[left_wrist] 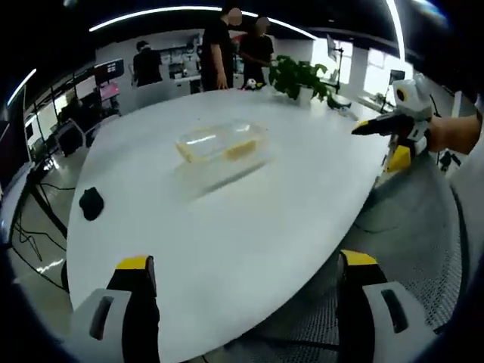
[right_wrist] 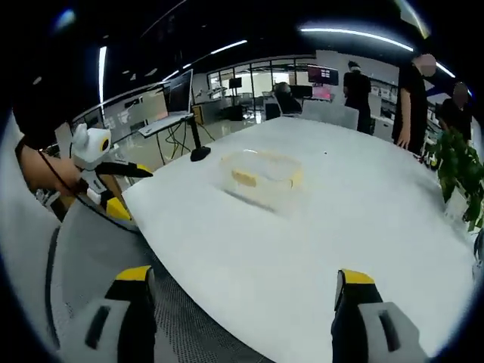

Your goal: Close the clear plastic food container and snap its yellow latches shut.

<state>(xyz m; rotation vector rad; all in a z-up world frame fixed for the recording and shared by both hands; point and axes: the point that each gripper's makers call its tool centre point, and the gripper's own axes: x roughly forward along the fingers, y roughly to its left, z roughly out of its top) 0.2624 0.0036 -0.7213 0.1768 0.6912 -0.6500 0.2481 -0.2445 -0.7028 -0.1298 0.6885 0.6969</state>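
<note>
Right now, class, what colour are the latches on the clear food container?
Yellow latches on the clear container; the right gripper view shows them best.

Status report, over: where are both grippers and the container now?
Left gripper and right gripper open, short of the table edge. Clear plastic food container with yellow latches untouched mid white table. Path clear.

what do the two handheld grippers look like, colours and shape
Each gripper has two black fingers capped with yellow tips, set in pale grey housings with dark slots. The left gripper and right gripper match. Seen from the side, the right one has a white-and-yellow body and dark fingers.
</note>
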